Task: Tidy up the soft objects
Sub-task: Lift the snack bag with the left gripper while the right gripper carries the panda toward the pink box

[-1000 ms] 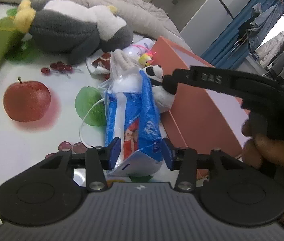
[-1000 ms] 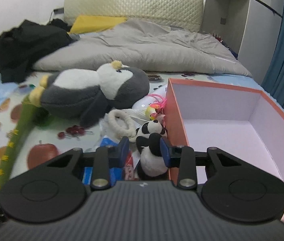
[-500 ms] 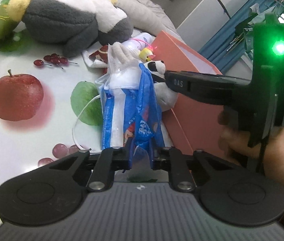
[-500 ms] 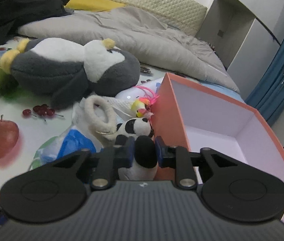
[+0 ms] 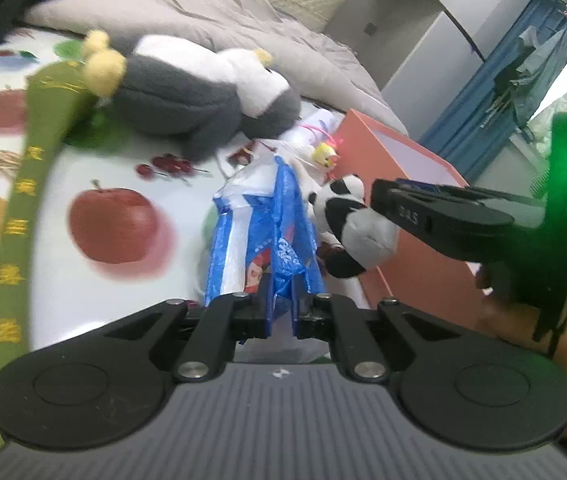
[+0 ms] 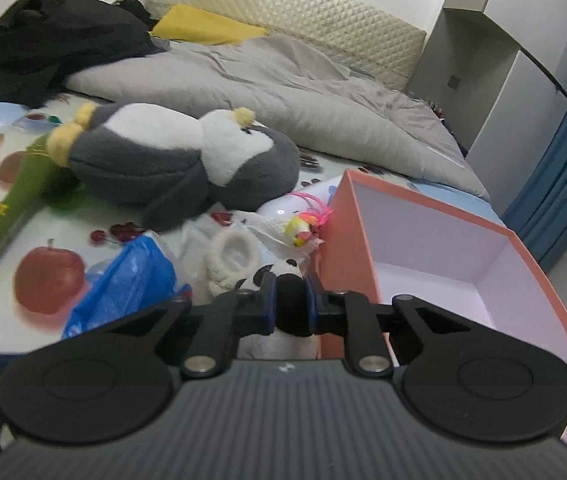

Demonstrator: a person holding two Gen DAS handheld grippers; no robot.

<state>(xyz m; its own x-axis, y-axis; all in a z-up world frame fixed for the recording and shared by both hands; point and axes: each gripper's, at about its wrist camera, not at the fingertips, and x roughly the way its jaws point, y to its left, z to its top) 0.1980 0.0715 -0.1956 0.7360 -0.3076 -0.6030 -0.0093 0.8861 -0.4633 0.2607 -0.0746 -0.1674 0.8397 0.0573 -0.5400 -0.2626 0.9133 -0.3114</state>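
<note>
Fingers first: your left gripper [image 5: 281, 314] is closing on a fold of the blue-and-white plastic bag [image 5: 261, 232], film pinched between the pads. Your right gripper [image 6: 290, 310] is closing on the small panda plush [image 6: 289, 304], pads pressing the black part of its body.

Handling, my read:
- Bag: light, limp, slick film. It will likely droop and swing from the pinch and could slide out, so grab a bunched fold, not a single layer. I can't tell what's inside.
- Panda: light, squashy, grippy pile. The mid-body hold looks fine; it deforms rather than slips.

Looks:
- Bag is crumpled, blue with white panels and a red printed patch.
- Panda is white with black ears and limbs.

Location: both lie on the fruit-print sheet of the bed [image 5: 115, 280], just beside the near wall of the open pink box [image 6: 435, 240]. The panda touches that wall; the bag is beside the panda, away from the box. Box interior looks bare where visible. The big grey penguin plush [image 6: 179, 160] lies behind, towards the headboard edge.
</note>
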